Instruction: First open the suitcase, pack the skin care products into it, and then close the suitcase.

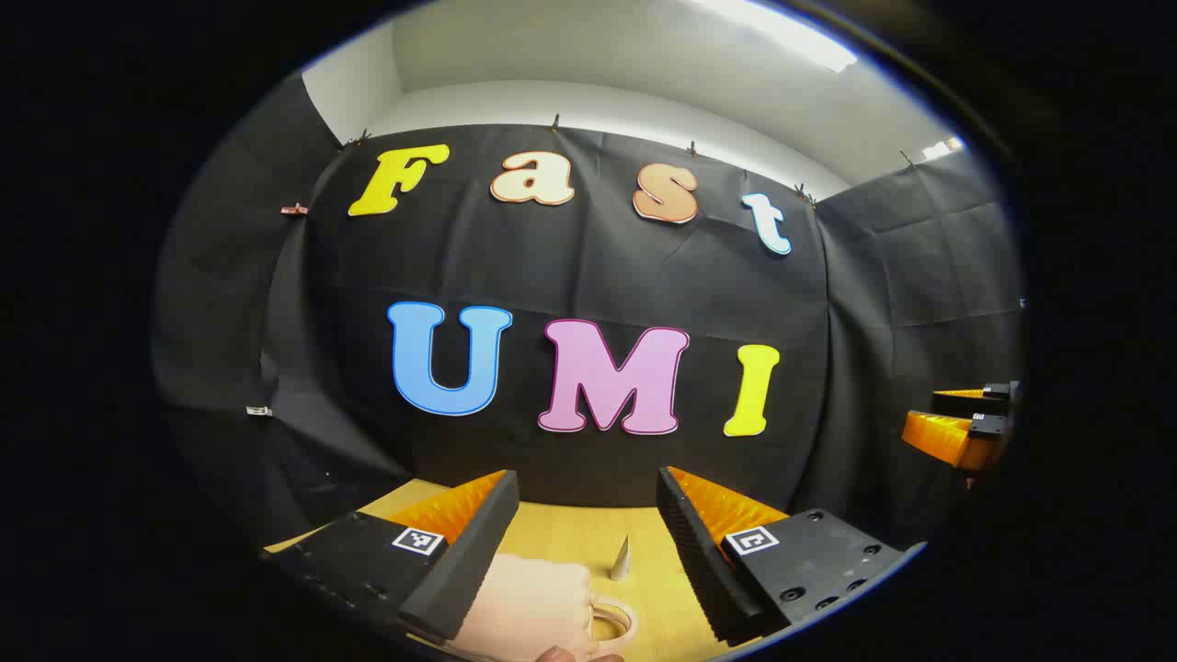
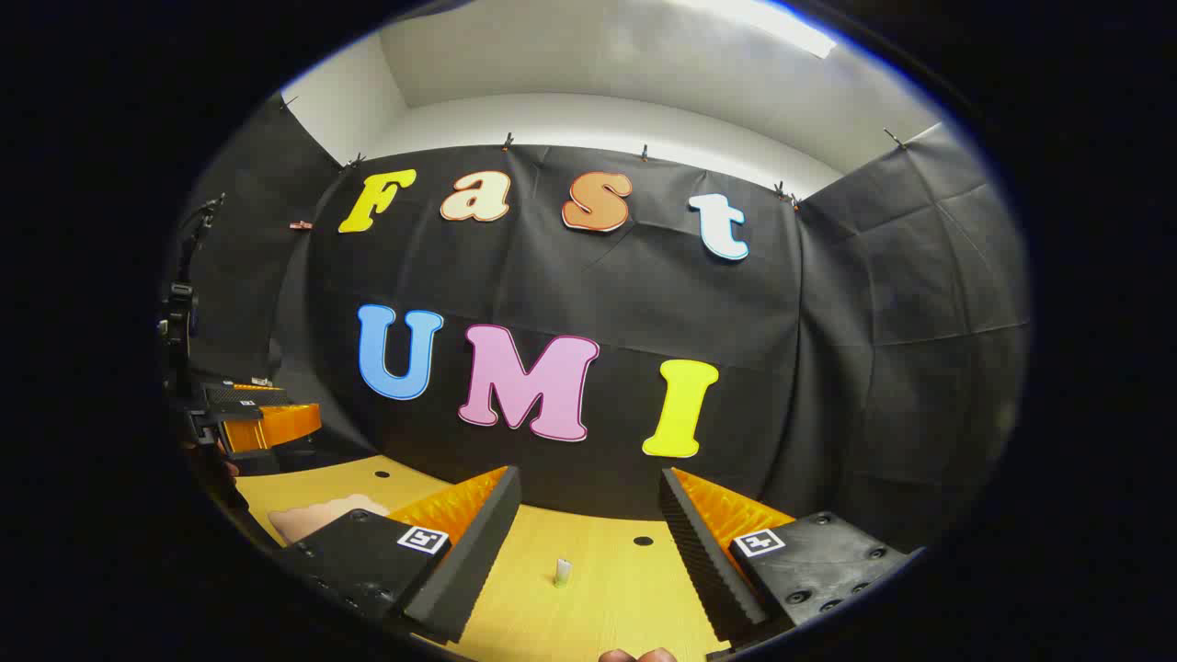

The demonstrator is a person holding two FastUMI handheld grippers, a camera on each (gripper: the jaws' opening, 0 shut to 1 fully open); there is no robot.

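Suitcase, pale pink (image 1: 524,602), lay at the bottom centre of the left gripper view, just beyond our left gripper (image 1: 587,538), whose fingers stood wide apart with nothing between them. A rounded pale handle (image 1: 614,621) showed at its right edge on the wooden table (image 1: 570,533), and a small pointed silvery tube (image 1: 622,559) stood a little farther on, between the fingers' lines. Far at the right edge of that view we saw the right gripper (image 1: 965,425).

In the right gripper view our right gripper (image 2: 588,533) was likewise spread wide, holding nothing. A small pale upright bottle (image 2: 562,572) stood on the table beyond it. At lower left the suitcase (image 2: 313,517) showed as a pink patch, with the left gripper (image 2: 248,418) above it at the left edge.
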